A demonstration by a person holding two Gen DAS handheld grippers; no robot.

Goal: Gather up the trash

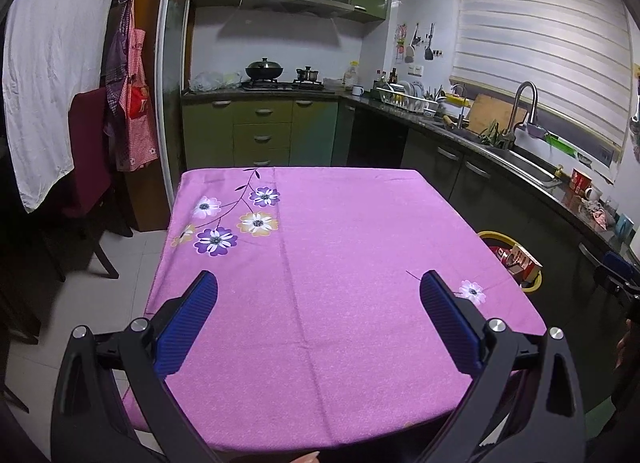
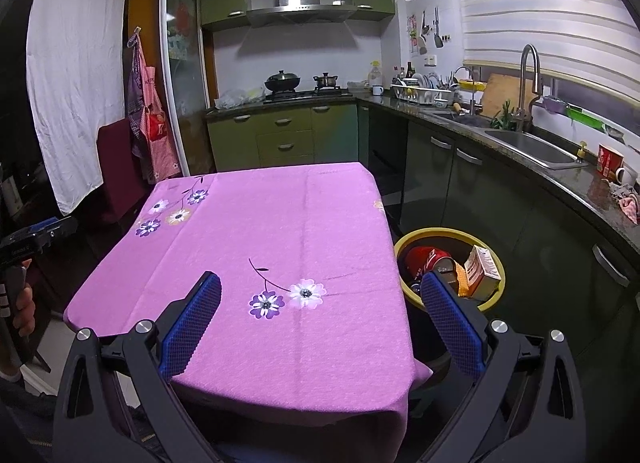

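Observation:
A yellow-rimmed trash bin point(image 2: 408, 241) stands on the floor at the table's right side; it also shows in the left wrist view point(image 1: 496, 236). Inside lie a red can point(image 2: 426, 256), a white and orange carton point(image 2: 484, 269) and other scraps; the carton shows in the left wrist view too point(image 1: 526, 261). The table with a pink flowered cloth point(image 1: 340, 263) point(image 2: 280, 223) bears nothing. My left gripper point(image 1: 319, 279) is open and empty above the table's near half. My right gripper point(image 2: 321, 281) is open and empty above the table's near right corner, its right finger in front of the bin.
A dark red chair point(image 1: 90, 151) stands left of the table. Green cabinets, a stove with pots point(image 1: 264, 71) and a counter with a sink point(image 2: 532, 147) run along the back and right. The left gripper's body shows at the far left of the right wrist view point(image 2: 36, 235).

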